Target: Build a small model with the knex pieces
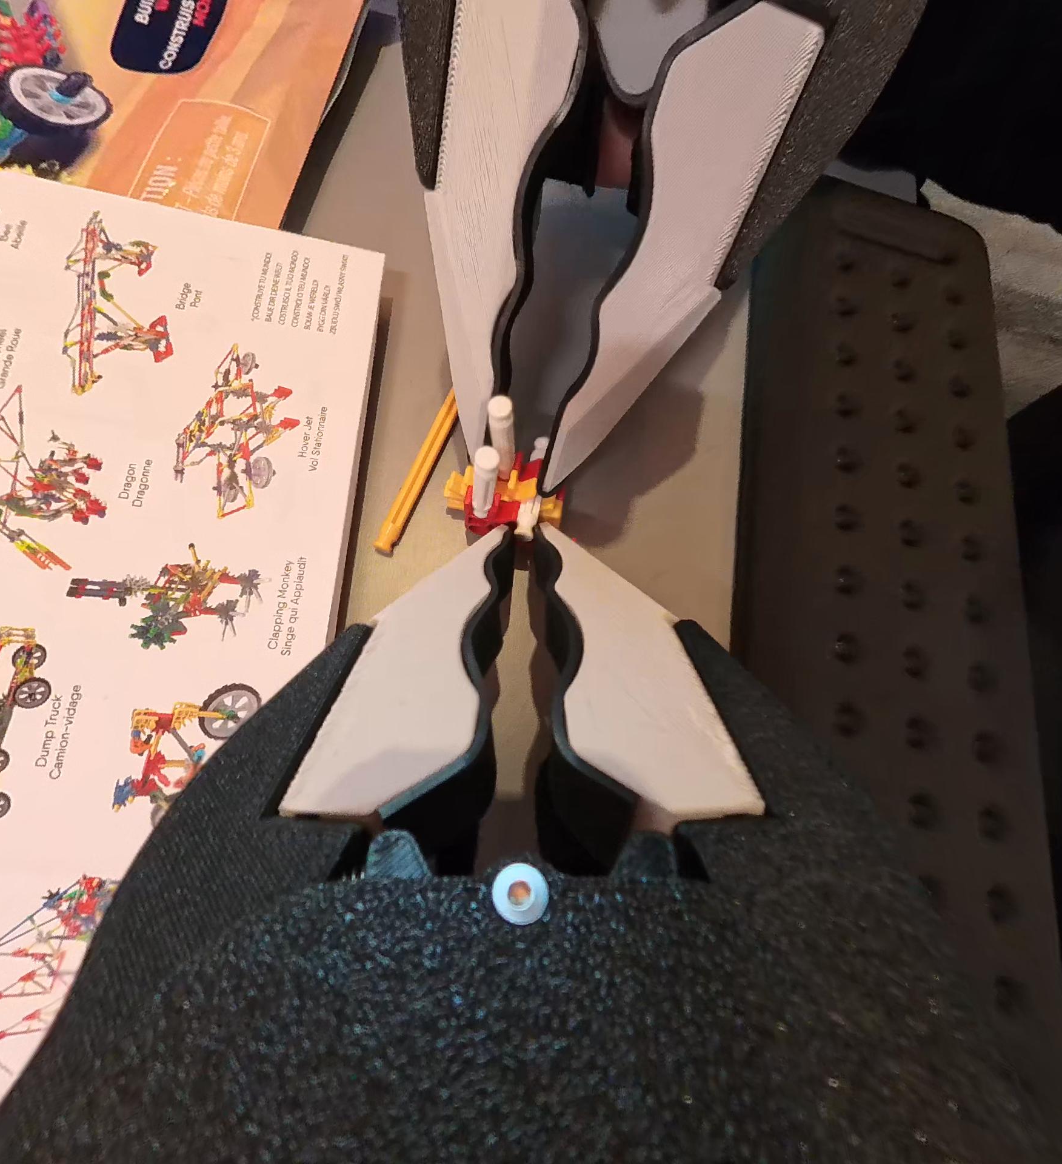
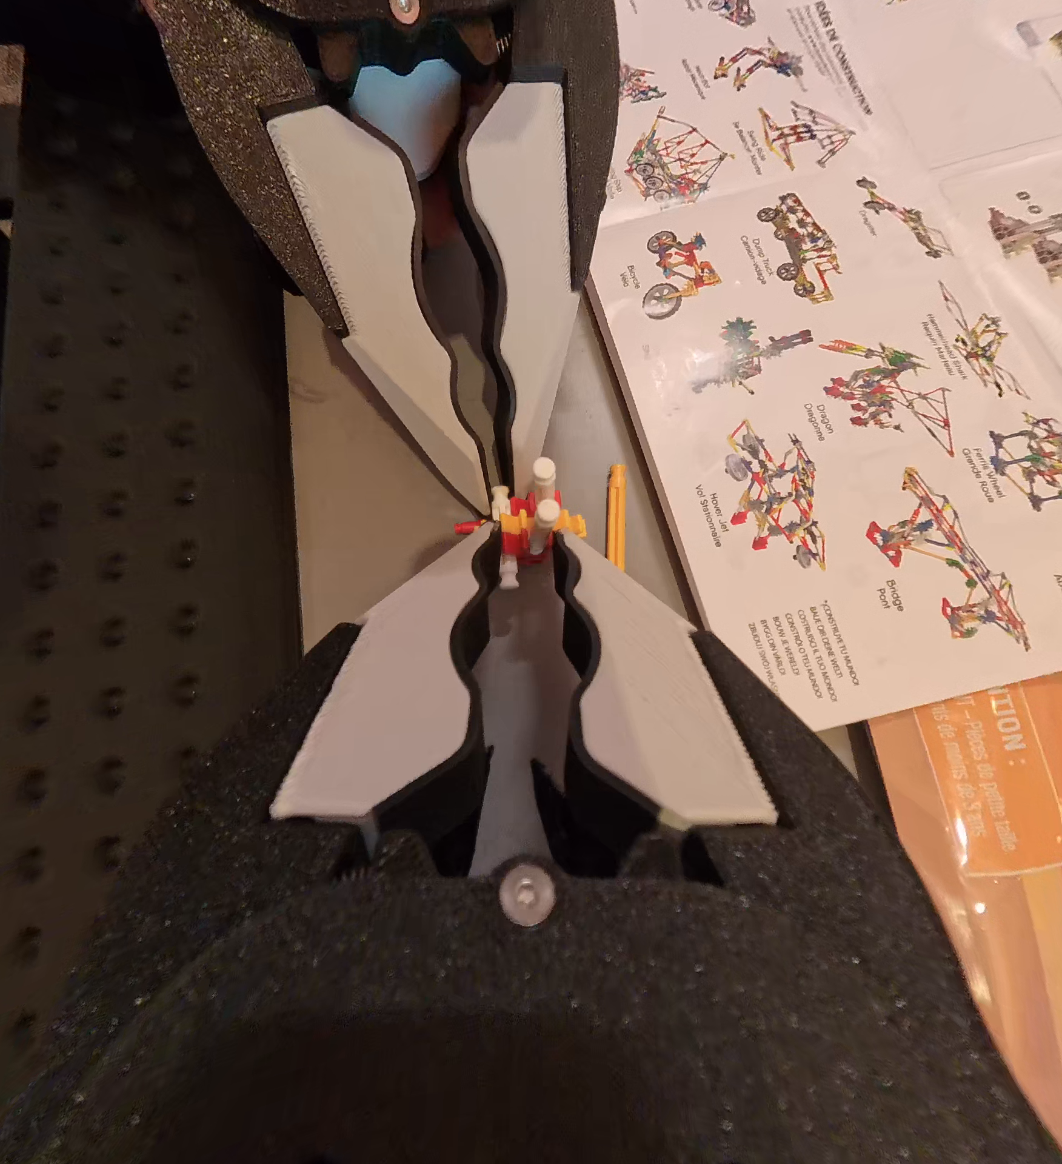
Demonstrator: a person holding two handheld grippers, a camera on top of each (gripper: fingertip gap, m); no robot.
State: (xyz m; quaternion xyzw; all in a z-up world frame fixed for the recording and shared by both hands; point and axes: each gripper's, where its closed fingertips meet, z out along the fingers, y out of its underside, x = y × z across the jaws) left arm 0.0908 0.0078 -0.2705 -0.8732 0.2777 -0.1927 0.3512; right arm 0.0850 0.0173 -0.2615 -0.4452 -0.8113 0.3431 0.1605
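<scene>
A small toy assembly [image 1: 503,497] of red and yellow connectors with short white rods sits between both grippers, just above the grey table. My left gripper [image 1: 523,535] reaches in from the bottom of the left wrist view and is shut on a white rod end of the assembly. My right gripper [image 1: 519,469] comes from the top, its fingers on either side of the connectors. In the right wrist view my right gripper [image 2: 525,542] grips the assembly [image 2: 525,526] across its sides, and my left gripper [image 2: 496,499] pinches its far end.
A loose yellow rod [image 1: 418,472] lies on the table beside the assembly, and it also shows in the right wrist view [image 2: 615,516]. A printed sheet of model pictures [image 1: 138,504] and an orange box [image 1: 213,94] lie to one side. A black perforated mat [image 1: 894,567] borders the other side. Only a small space, under 4 cm, lies between the two pairs of fingers.
</scene>
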